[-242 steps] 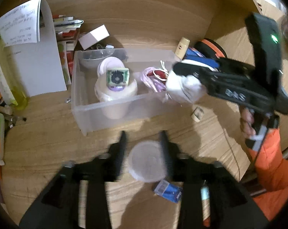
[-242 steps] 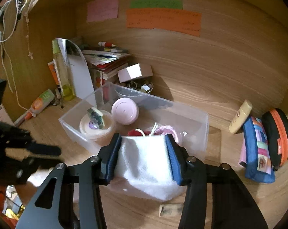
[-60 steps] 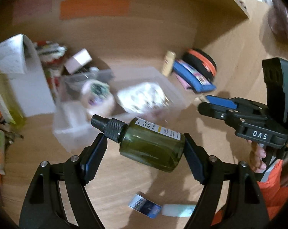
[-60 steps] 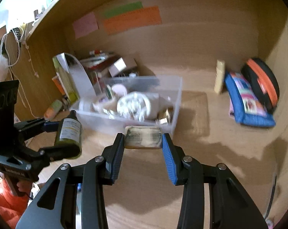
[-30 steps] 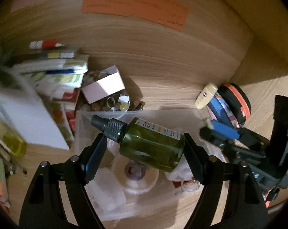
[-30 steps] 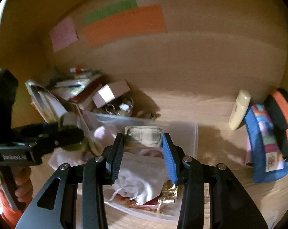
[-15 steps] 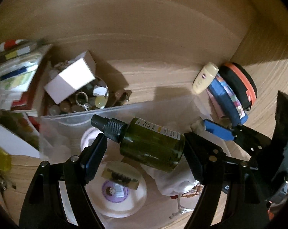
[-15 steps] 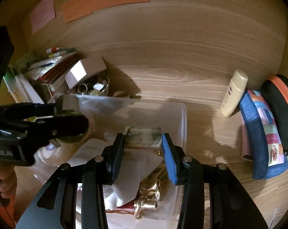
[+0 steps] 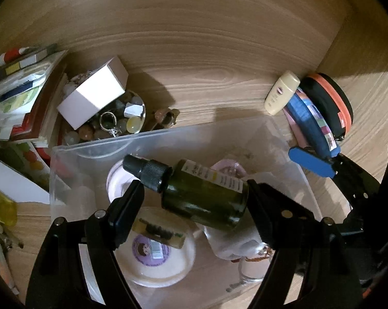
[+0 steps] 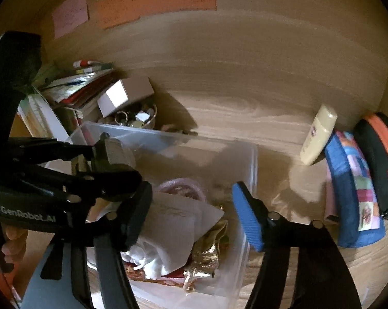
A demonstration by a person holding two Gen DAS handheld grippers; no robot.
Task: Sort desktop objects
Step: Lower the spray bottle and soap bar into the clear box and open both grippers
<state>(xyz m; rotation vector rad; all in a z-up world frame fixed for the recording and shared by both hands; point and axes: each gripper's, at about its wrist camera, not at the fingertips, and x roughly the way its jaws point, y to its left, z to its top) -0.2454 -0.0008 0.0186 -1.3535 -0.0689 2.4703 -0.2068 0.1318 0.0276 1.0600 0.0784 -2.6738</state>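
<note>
Green bottle stays clamped in the left gripper over the clear bin, left of centre; right gripper, jaws opening and now empty, has dropped its packet there

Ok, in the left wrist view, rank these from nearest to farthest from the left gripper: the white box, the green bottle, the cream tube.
1. Green bottle, between the left gripper's pads.
2. White box, upper left, over the trinket bowl.
3. Cream tube, upper right, against the pouches.
</note>
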